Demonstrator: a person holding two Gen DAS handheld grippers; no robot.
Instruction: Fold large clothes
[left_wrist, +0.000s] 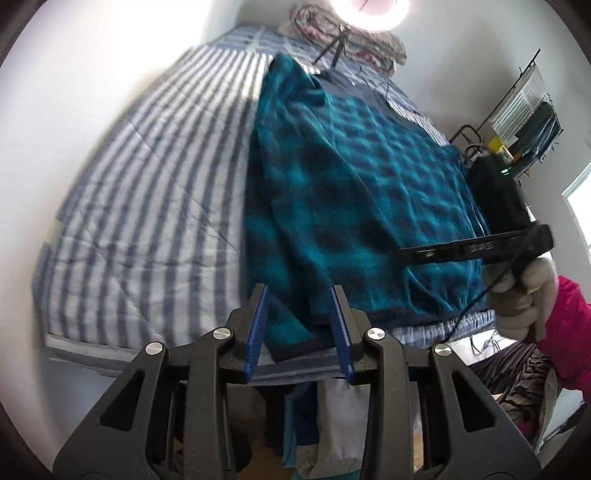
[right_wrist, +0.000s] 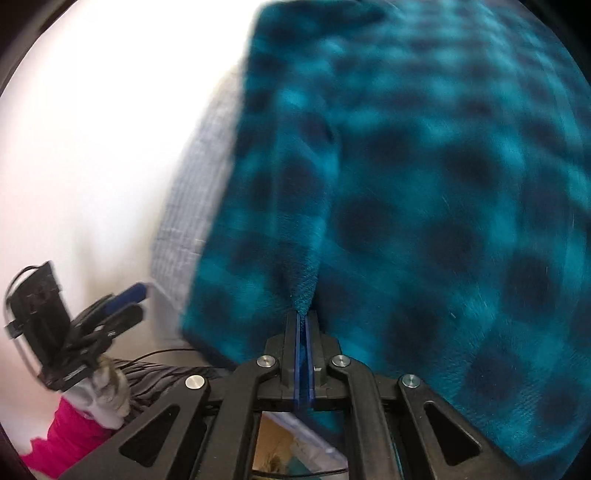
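Teal plaid fleece jacket (left_wrist: 354, 192): spread on the striped bed cover (left_wrist: 147, 206), one sleeve laid inward. Right gripper (right_wrist: 303, 325): clamped on a fleece pleat. Left gripper (left_wrist: 299, 328): jaws apart, nothing held, positioned at the hem. Folding judged barely begun; the main folds remain.
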